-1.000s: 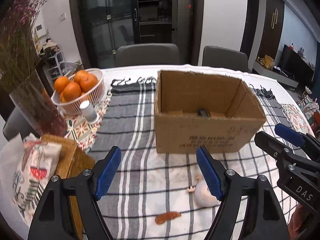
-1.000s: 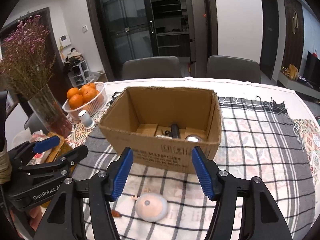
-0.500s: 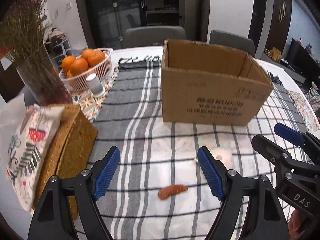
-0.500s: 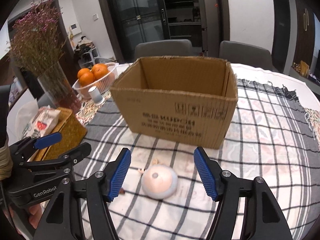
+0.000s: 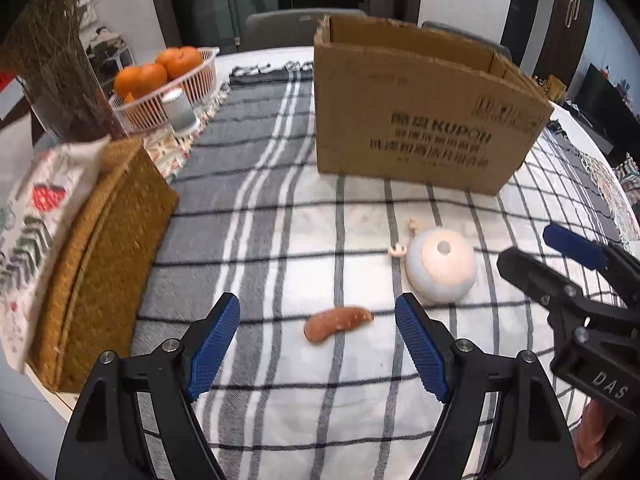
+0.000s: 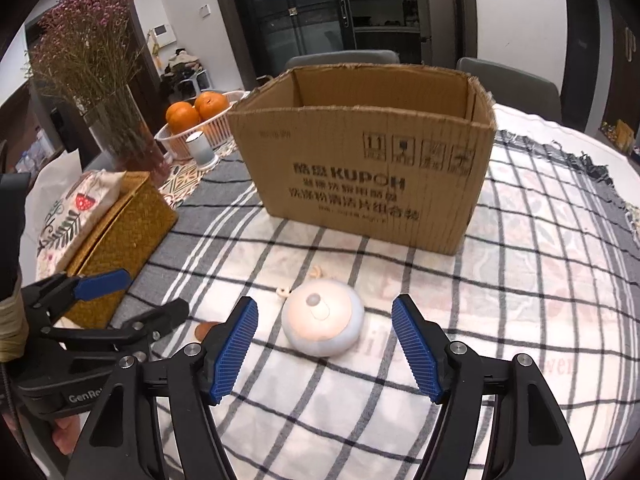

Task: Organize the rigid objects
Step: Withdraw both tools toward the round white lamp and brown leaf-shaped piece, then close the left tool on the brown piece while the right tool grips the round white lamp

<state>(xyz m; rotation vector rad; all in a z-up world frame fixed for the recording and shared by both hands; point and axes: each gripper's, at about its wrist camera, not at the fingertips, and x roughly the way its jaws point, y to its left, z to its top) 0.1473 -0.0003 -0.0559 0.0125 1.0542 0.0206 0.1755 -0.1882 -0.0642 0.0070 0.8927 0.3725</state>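
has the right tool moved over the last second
Yes. The right tool has dropped and closed in on the round white object: the cardboard box now hides its inside, earlier visible from above.

Was a home dining room. Showed a round table [image 6: 568,152] under a checked tablecloth [image 6: 520,320], grey upholstered chairs [image 6: 342,58] behind it, a basket of oranges [image 6: 192,128], dried flowers in a glass vase [image 6: 128,136], a woven tissue box [image 6: 120,228], dark glass-fronted cabinets [image 6: 304,12], and a wall intercom panel [image 6: 162,31].

Dome [image 6: 322,322] before box [image 6: 360,168]; sausage [image 5: 335,323] left.
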